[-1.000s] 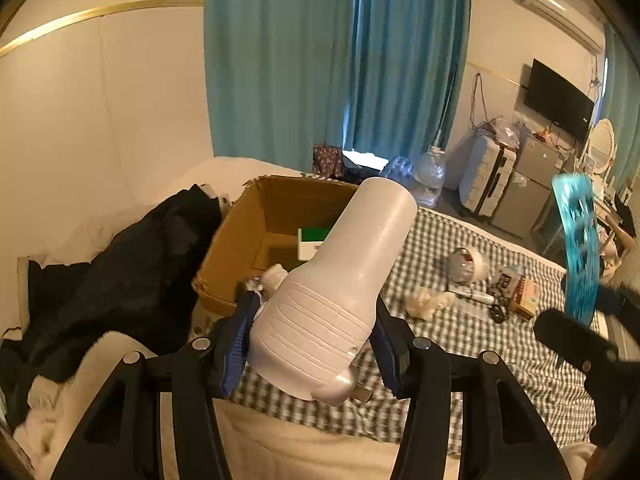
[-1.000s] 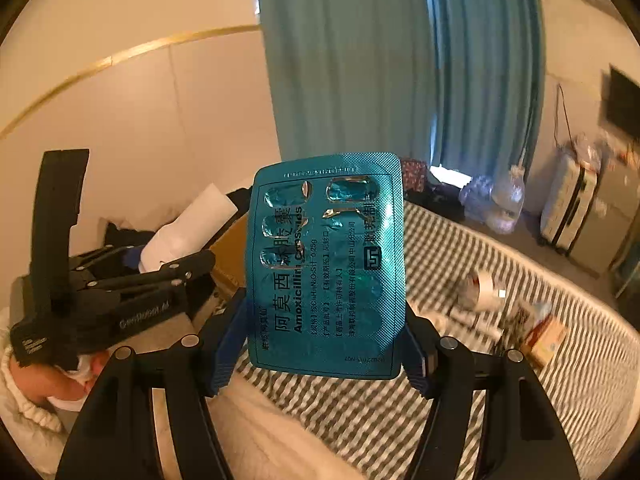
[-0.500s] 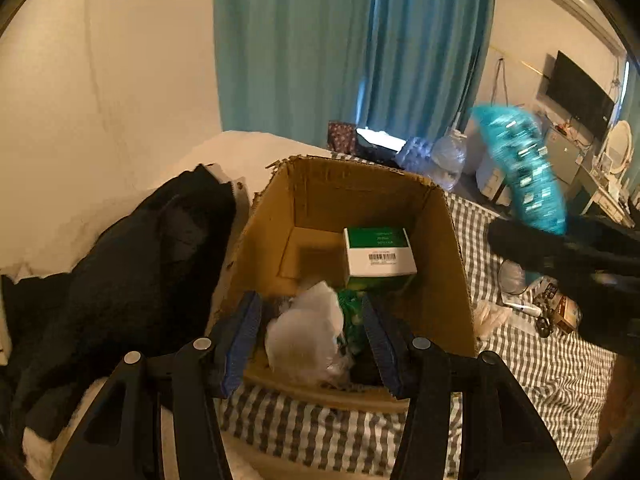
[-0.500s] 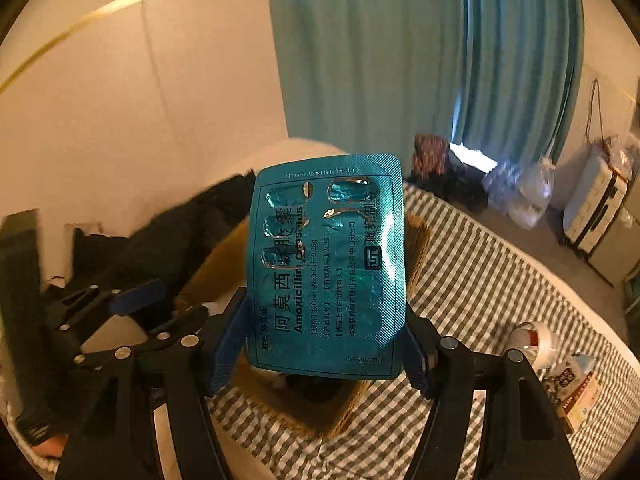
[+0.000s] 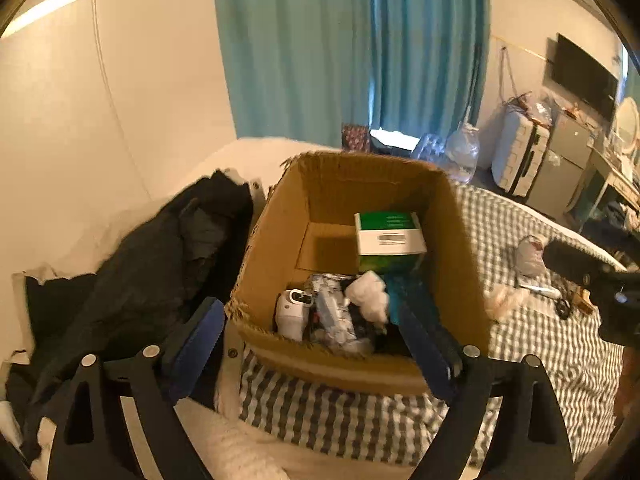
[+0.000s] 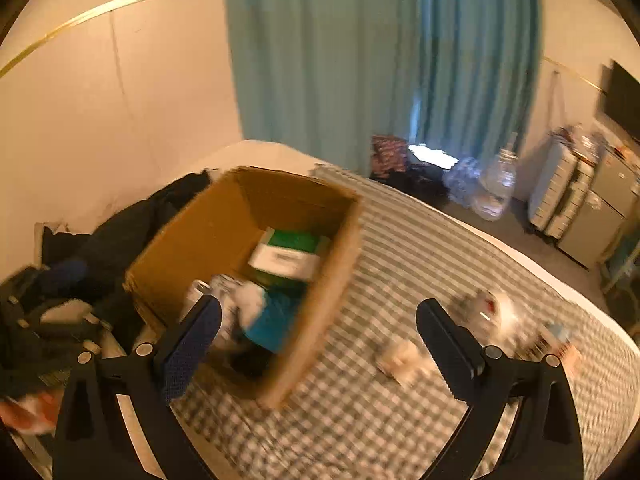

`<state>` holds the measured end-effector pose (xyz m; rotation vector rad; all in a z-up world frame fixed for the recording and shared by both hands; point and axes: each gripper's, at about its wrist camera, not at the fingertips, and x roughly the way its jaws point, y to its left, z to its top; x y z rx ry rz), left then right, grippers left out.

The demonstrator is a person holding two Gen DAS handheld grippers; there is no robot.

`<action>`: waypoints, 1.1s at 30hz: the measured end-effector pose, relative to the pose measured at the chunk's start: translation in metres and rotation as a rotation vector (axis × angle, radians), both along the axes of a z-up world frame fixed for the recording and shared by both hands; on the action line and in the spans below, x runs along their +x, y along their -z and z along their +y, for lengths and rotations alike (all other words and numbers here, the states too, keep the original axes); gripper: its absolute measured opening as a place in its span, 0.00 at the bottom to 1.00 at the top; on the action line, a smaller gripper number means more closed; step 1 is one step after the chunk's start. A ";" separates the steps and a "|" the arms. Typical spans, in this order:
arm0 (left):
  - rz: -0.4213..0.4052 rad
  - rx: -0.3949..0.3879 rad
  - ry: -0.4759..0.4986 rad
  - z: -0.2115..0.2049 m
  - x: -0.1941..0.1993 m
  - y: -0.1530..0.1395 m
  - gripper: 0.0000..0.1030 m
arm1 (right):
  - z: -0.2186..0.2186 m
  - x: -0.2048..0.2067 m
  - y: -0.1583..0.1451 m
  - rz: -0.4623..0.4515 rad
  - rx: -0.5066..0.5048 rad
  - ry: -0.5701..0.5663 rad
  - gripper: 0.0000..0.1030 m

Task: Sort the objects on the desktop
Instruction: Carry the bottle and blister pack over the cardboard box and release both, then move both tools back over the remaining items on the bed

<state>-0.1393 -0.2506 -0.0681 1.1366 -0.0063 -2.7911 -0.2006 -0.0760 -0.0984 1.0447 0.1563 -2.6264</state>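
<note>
Left gripper (image 5: 316, 340) hovering at the near rim of the cardboard box (image 5: 460, 240), jaws spread wide, nothing between them. Right gripper (image 6: 318, 344) likewise gaping wide and empty, hanging over the checked cloth (image 6: 420, 248) just right of the box (image 6: 224, 224). Picture from the right side badly smeared.

Down in the box: white bottle (image 5: 294, 314) against the near wall, upright or tilted hard to tell. Beside it a silvery crumpled packet (image 5: 332, 316), then a white wad (image 5: 370, 294). Teal pill sheet (image 6: 276, 316) lying inside too, near the right wall, just next to the wad (image 6: 250, 296). Green and white carton (image 5: 390, 232) propped toward the far right corner, barcode side up.

Left of the box, black clothing (image 5: 160, 264) heaped on the bed. Right of it, out on the cloth (image 5: 532, 344), a scatter of small things well apart from the box: a pale crumpled lump (image 5: 504, 298) and a roundish white item (image 5: 530, 254). Other bits there too blurred to name. Teal curtain (image 5: 348, 48) behind all.
</note>
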 end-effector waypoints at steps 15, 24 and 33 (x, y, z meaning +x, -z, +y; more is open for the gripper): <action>0.132 0.016 0.150 0.137 0.089 -0.055 1.00 | 0.140 0.155 -0.021 0.130 0.099 0.195 0.97; 0.109 0.026 0.156 0.202 0.113 -0.018 1.00 | 0.203 0.184 0.025 0.087 0.013 0.292 0.98; 0.041 -0.032 0.163 0.243 0.117 0.015 1.00 | 0.251 0.165 0.046 0.021 -0.123 0.393 0.98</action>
